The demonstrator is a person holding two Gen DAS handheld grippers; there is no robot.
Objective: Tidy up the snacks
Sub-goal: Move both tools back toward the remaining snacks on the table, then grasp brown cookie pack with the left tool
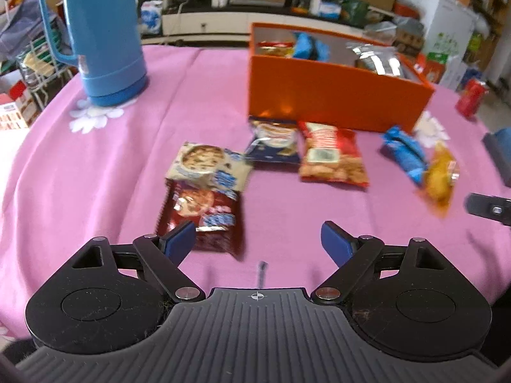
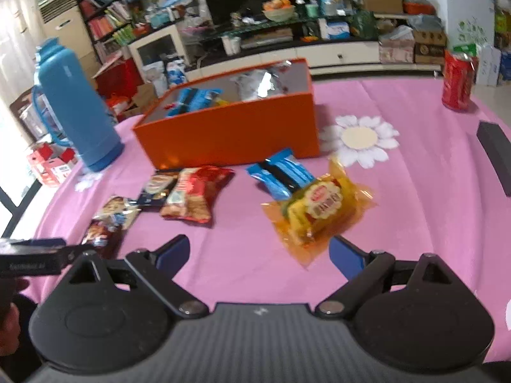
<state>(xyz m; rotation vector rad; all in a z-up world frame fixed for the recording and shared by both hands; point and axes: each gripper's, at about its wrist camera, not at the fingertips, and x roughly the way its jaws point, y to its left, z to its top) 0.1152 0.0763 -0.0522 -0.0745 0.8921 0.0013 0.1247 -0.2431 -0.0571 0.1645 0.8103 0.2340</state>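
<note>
An orange box (image 1: pixel 329 102) (image 2: pixel 230 134) stands on the pink tablecloth and holds several snack packs. Loose packs lie in front of it: a dark red cookie pack (image 1: pixel 204 220) (image 2: pixel 100 233), a beige cookie pack (image 1: pixel 207 166), a dark blue pack (image 1: pixel 274 142) (image 2: pixel 156 188), a red pack (image 1: pixel 330 156) (image 2: pixel 194 194), a blue pack (image 1: pixel 404 153) (image 2: pixel 281 175) and a yellow-orange pack (image 1: pixel 440 178) (image 2: pixel 319 210). My left gripper (image 1: pixel 258 239) is open, its left finger over the dark red pack's edge. My right gripper (image 2: pixel 258 252) is open, just short of the yellow-orange pack.
A blue thermos (image 1: pixel 102 32) (image 2: pixel 73 108) stands at the table's far left. A red can (image 1: pixel 472 97) (image 2: pixel 456 83) stands at the far right. A dark flat object (image 2: pixel 498 156) lies near the right edge. The right gripper's tip (image 1: pixel 488 207) shows in the left view.
</note>
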